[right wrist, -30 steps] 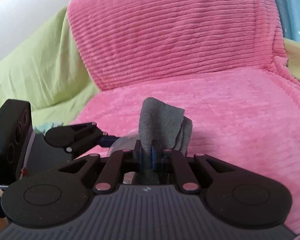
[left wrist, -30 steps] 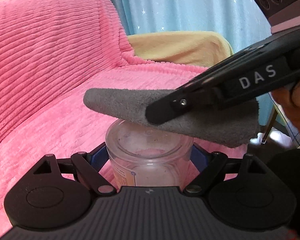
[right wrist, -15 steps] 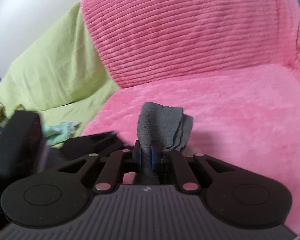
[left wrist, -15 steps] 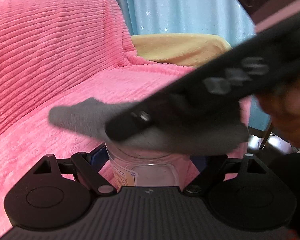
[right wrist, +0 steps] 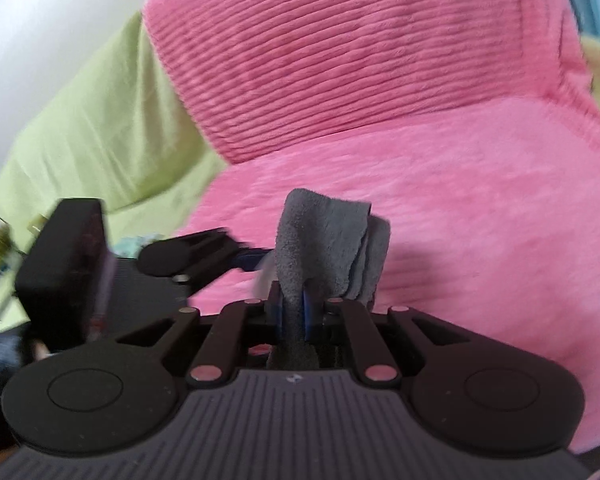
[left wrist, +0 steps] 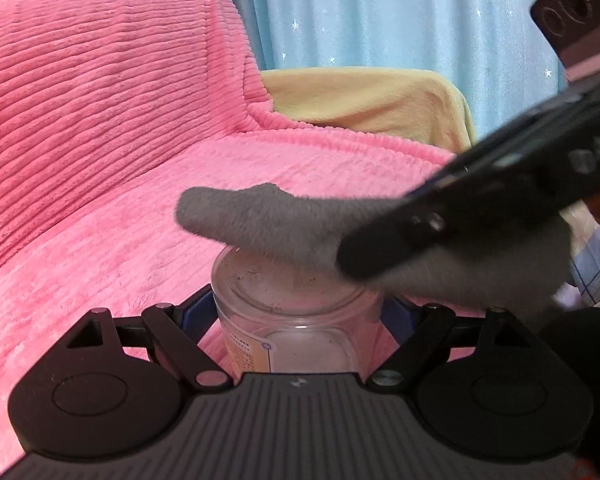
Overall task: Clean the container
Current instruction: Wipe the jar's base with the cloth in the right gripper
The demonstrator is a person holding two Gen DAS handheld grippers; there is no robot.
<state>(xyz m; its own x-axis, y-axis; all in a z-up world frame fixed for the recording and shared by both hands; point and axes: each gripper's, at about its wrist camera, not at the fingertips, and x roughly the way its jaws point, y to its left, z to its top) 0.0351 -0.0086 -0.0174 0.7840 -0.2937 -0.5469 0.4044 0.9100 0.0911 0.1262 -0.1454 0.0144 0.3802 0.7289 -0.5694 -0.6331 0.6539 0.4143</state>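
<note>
Left wrist view: I have the clear container (left wrist: pixel 296 312) clamped between the fingers of my left tool (left wrist: pixel 300 312), its blue pads pressing on the two sides of the wall just below the top, while my right tool (left wrist: pixel 384 252) reaches in from the right and lays a grey cloth (left wrist: pixel 284 224) across the container's upper face. The container sits straight ahead of the left tool, close against its body, with the pink blanket (left wrist: pixel 120 160) spread beyond it. Dark specks show on the clear top surface under the cloth.

From the right wrist view, my right tool (right wrist: pixel 296 312) has its jaws pressed together on the cloth (right wrist: pixel 324 240), which stands up ahead of them in soft folds; the left tool (right wrist: pixel 196 256) lies to its left, blurred.

I judge the container light, rigid and smooth-walled, likely thin plastic, so it could slip or turn under a hard wipe; the side wall near the top, where I hold it, looks the safest place to grip. The cloth is limp and plush, so it is best pinched at a bunched fold, leaving a free flap to rub with. A label (left wrist: pixel 248 352) on the wall may give slightly better purchase.
</note>
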